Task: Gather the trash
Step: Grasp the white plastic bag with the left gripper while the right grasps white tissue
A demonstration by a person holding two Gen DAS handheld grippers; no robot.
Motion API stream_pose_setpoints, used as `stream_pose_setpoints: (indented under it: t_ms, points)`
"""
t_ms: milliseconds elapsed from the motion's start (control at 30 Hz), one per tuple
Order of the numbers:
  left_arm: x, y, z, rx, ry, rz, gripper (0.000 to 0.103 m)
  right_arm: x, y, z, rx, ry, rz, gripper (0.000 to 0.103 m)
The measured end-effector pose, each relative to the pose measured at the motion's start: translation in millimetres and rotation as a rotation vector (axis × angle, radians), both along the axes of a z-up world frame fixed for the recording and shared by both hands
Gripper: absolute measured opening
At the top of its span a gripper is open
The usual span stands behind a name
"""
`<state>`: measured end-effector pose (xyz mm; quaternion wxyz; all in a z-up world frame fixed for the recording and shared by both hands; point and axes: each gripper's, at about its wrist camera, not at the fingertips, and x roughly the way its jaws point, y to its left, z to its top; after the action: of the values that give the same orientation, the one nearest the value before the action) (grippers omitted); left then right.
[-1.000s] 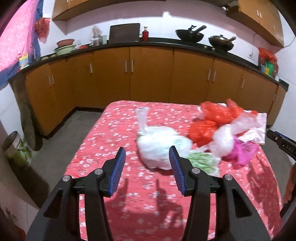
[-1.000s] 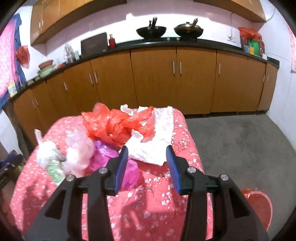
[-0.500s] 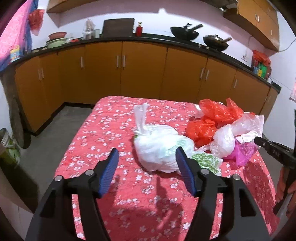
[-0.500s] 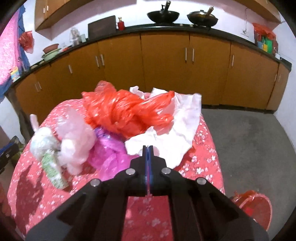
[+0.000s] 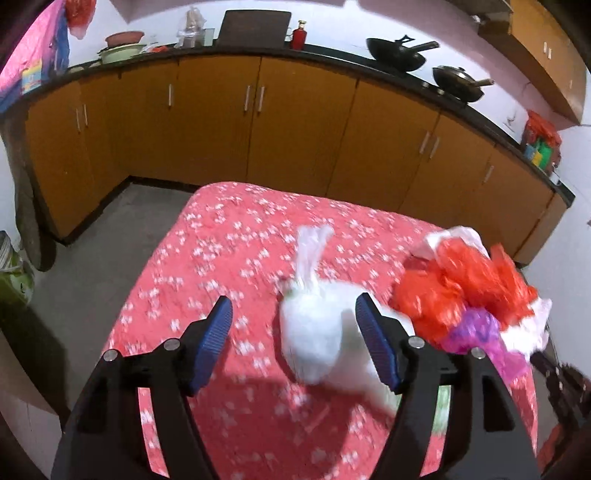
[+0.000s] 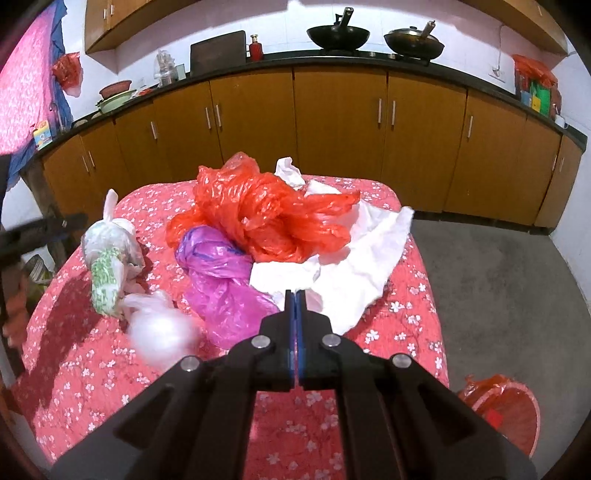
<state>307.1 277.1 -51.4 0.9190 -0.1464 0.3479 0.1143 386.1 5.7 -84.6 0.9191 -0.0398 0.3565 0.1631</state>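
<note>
Opening claw: the left gripper (image 5: 293,341) has its blue pads apart and its jaws are widening; a knotted white bag (image 5: 314,332) lies between them, nearer the right pad, with no pad pressing on it.
Closed claw: the right gripper (image 6: 296,301) has its pads pressed together with nothing seen between them; its tip sits over the near edge of a crumpled white sheet (image 6: 365,266).
White bag: blurred in the left view; in the right view it sits near the left edge of the table (image 6: 413,314), its knot pointing up, with a green-printed wrapper (image 6: 105,284) against it.
Pale bag: a small whitish bundle (image 6: 162,332) lies toward the near left part of the table, blurred.
Pile: an orange-red bag (image 6: 266,218) heaps at the middle, a magenta bag (image 6: 225,291) in front of it, both touching the white sheet.
Table cover: red cloth with white flowers.
Floor: a red basket (image 6: 506,413) stands beside the near right corner.
Beyond: brown cabinets (image 6: 332,122) under a dark counter carrying two woks (image 6: 338,35).
</note>
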Motion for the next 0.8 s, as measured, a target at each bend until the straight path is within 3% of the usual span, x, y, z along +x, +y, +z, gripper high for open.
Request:
stream_pose_setpoints:
  t_ms: [100, 333, 400, 433, 467, 533, 800]
  points:
    - [6, 8, 5, -0.03, -0.014, 0.0, 0.069, 0, -3, -1, 0.001, 0.001, -0.005, 0.003]
    - [34, -4, -3, 0.1, 0.063, -0.031, 0.068, 2, -3, -3, 0.0, 0.007, -0.011, 0.003]
    - [42, -5, -9, 0.11, 0.091, -0.027, 0.058, 2, -3, -3, -0.001, 0.005, -0.011, 0.003]
    - [46, -4, -12, 0.105, 0.105, -0.027, 0.047, 1, -3, -2, 0.001, 0.005, -0.011, 0.003]
    - [48, -3, -13, 0.102, 0.115, -0.027, 0.028, 0, -3, -2, 0.001, 0.004, -0.012, 0.003]
    - [49, -1, -18, 0.088, 0.139, -0.028, 0.009, -2, -4, 1, 0.003, -0.003, -0.012, 0.003]
    - [17, -18, 22, 0.129, 0.047, -0.064, 0.005, -16, -15, 26, 0.052, -0.052, -0.013, 0.003]
